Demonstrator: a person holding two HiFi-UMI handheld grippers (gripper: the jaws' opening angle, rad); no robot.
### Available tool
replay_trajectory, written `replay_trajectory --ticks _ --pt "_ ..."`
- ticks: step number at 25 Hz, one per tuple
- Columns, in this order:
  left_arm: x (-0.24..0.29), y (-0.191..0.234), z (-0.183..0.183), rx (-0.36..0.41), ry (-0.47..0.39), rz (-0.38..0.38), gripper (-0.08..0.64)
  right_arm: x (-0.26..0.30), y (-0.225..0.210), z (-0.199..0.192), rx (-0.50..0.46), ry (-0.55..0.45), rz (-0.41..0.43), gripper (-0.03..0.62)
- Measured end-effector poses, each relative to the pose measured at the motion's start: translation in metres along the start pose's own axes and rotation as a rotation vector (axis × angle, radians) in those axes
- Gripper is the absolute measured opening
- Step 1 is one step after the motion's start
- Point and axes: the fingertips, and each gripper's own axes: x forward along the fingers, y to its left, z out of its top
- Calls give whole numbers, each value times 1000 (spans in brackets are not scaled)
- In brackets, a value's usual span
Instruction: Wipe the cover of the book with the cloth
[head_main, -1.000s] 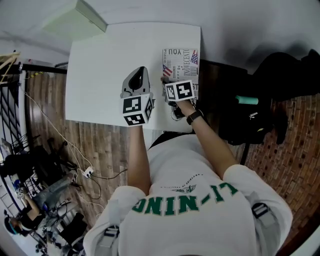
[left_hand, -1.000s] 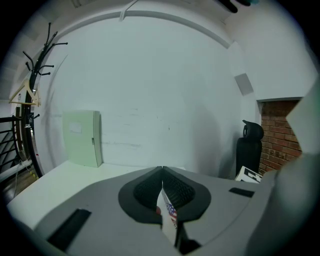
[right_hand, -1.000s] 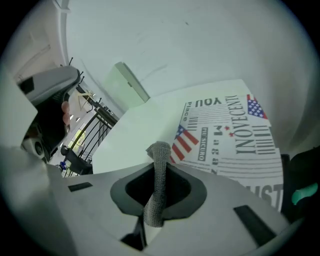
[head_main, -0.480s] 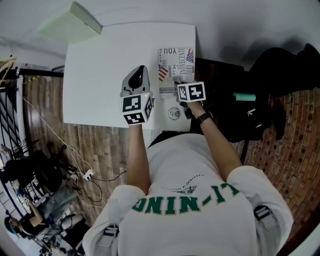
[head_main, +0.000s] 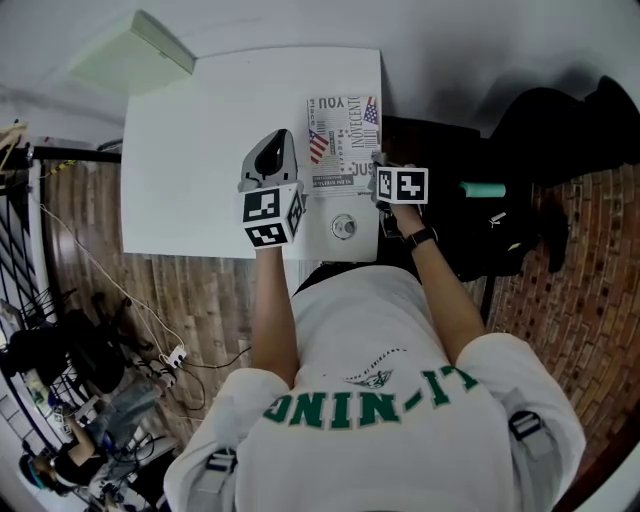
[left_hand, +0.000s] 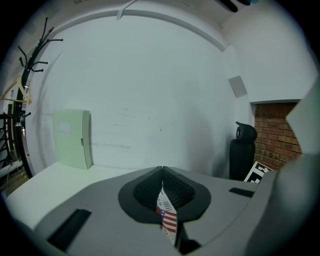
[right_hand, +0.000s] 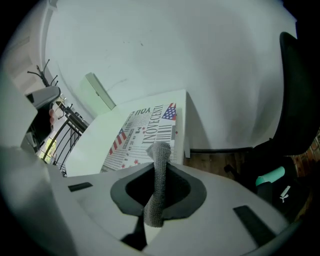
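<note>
The book (head_main: 345, 140), its cover printed with flags and black lettering, lies flat at the right end of the white table (head_main: 200, 150); it also shows ahead of the right gripper (right_hand: 145, 137). My right gripper (head_main: 388, 172) hangs at the table's right edge, just off the book's near right corner, shut on a grey cloth (right_hand: 159, 180) that sticks up between its jaws. Just left of the book, my left gripper (head_main: 274, 150) is shut; a thin strip of flag print (left_hand: 169, 220) shows in the slit between its jaws.
A pale green flat box (head_main: 135, 50) stands at the table's far left corner. A small round white thing (head_main: 343, 227) sits near the front edge. A black chair (head_main: 520, 190) with a teal object (head_main: 483, 190) stands to the right, over brick-patterned floor.
My right gripper has slid with the cloth to the right across the near part of the book, ending past its right edge. The left gripper has stayed put.
</note>
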Motion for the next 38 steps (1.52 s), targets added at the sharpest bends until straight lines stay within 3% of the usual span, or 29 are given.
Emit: replay_trajectory --ticks 4,8,12,17,26,32,35,38 --pt "-7 8 0 -3 -3 21 14 13 65 -8 71 35 196 41" --pt "-14 20 3 -2 -11 47 14 26 134 -17 -26 64 312 41" --pt "-22 29 4 -5 -16 68 14 41 157 -30 -103 112 301 41" --pt "-20 27 10 -5 -25 59 14 33 133 -31 -115 104 254 40" --pt "-9 -1 14 14 -42 -14 14 -11 11 -29 70 6 91 38" --pt "-10 -6 15 14 -52 -26 14 -15 -4 -30 143 -6 71 38" --pt "-16 0 15 13 -54 -11 14 -11 23 -29 144 22 137 38" --pt "-21 6 14 9 -53 7 14 -4 81 -30 62 32 254 40"
